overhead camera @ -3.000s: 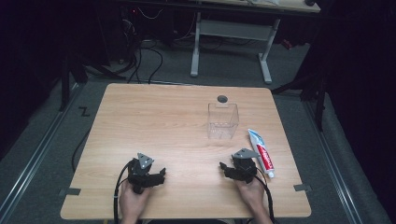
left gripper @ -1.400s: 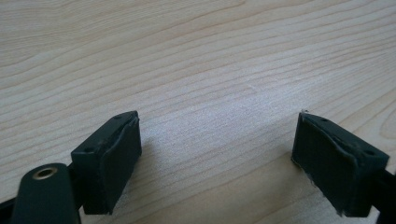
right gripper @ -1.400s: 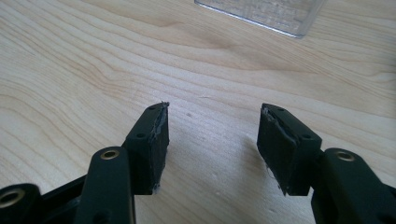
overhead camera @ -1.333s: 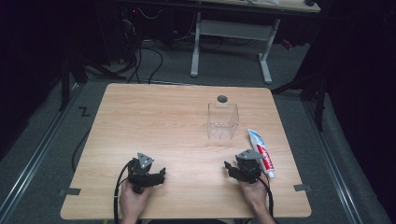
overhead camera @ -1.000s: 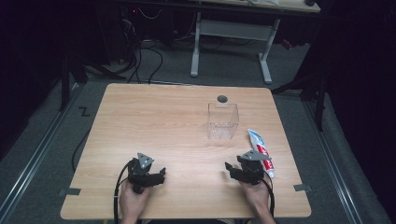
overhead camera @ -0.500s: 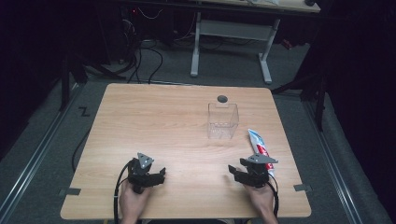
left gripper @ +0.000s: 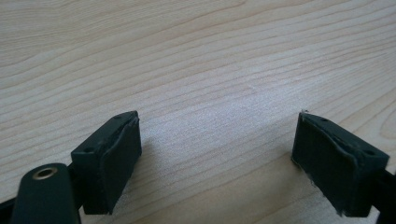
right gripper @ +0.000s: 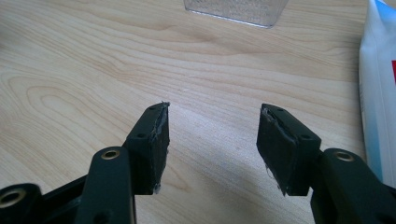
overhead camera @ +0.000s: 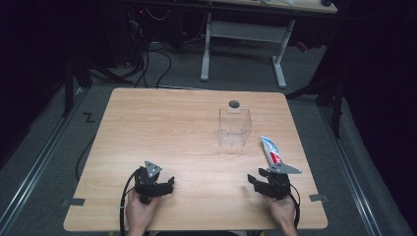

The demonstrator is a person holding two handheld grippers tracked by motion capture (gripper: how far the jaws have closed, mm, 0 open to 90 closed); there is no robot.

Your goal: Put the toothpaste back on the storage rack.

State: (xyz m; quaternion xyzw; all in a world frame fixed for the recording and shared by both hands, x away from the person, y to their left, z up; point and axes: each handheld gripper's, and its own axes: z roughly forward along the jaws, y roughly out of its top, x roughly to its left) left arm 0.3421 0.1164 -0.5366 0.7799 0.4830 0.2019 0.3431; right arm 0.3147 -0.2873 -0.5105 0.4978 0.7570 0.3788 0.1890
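Two hand-held grippers sit low at the near edge of my desk, each gripped by a hand coming in from below. My left hand-held gripper rests near the left front corner with its jaws spread wide; in the left gripper view I see nothing between them but bare wood grain. My right hand-held gripper is near the right front corner, jaws parted and holding nothing, with bare wood between them in the right gripper view too. The toothpaste tube, white and blue with a red patch, lies flat on the desk just beyond and slightly to the right of that gripper; from the high view its near end seems to reach under the gripper's grey plate, and I cannot tell whether they touch. In the right gripper view the tube runs along the right edge, beside the right jaw. A clear plastic box stands upright farther back, near the tube's far end.
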